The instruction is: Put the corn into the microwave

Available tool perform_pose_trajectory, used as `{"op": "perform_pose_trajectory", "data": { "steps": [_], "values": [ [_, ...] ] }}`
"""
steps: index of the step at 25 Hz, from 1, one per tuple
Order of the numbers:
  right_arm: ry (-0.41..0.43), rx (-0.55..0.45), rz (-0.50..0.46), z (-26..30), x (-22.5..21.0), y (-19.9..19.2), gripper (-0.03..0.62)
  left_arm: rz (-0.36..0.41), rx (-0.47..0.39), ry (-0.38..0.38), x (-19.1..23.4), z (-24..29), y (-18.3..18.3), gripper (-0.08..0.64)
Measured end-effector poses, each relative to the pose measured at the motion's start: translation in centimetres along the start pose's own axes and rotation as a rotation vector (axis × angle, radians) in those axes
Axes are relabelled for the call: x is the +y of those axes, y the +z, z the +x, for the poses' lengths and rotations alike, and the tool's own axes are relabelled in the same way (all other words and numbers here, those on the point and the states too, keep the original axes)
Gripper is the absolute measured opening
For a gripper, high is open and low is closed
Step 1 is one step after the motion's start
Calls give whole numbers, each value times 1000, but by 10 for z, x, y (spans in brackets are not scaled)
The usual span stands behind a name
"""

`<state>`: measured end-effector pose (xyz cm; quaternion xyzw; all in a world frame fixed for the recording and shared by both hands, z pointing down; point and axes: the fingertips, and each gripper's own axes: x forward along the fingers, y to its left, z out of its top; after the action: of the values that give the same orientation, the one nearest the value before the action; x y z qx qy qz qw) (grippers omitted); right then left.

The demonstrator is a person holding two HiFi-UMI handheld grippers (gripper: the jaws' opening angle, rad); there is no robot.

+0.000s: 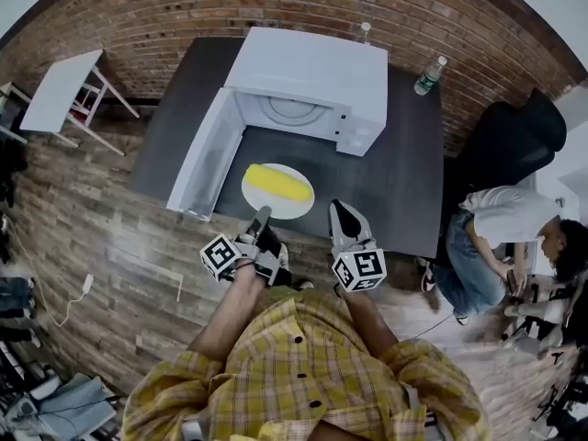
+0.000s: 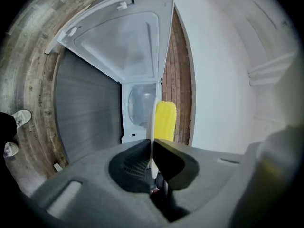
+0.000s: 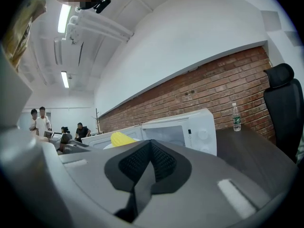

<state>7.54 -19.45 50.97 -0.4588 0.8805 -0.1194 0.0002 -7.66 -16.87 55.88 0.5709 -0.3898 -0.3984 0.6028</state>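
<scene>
A yellow corn cob (image 1: 277, 183) lies on a white plate (image 1: 256, 197) held over the dark table, in front of the white microwave (image 1: 312, 81) whose door (image 1: 200, 154) stands open to the left. My left gripper (image 1: 261, 219) is shut on the plate's near rim; in the left gripper view the plate (image 2: 151, 137) runs edge-on between the jaws, with the corn (image 2: 165, 120) beyond. My right gripper (image 1: 342, 217) is shut and empty, just right of the plate. In the right gripper view the corn (image 3: 121, 138) and microwave (image 3: 185, 129) show over the closed jaws.
A water bottle (image 1: 427, 76) stands at the table's back right; another small bottle (image 1: 365, 30) sits behind the microwave. A black office chair (image 1: 514, 141) and a bending person (image 1: 501, 223) are at right. A white side table (image 1: 62, 90) stands at left.
</scene>
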Motion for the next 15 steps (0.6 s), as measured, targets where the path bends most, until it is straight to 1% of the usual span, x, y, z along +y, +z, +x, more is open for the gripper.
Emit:
{"op": "perform_pose_trajectory", "data": {
  "steps": [5,9,15],
  "values": [
    [-39,-9,13,20,-12,2,3,-7,17,6,5,21,16,20],
    [-45,-11,3,34,-15,4,3,-7,22,9,8,37,30,20],
    [-56,-6,-21,49,-23,7,3,-15,32,10,13,65,39,20]
  ]
}}
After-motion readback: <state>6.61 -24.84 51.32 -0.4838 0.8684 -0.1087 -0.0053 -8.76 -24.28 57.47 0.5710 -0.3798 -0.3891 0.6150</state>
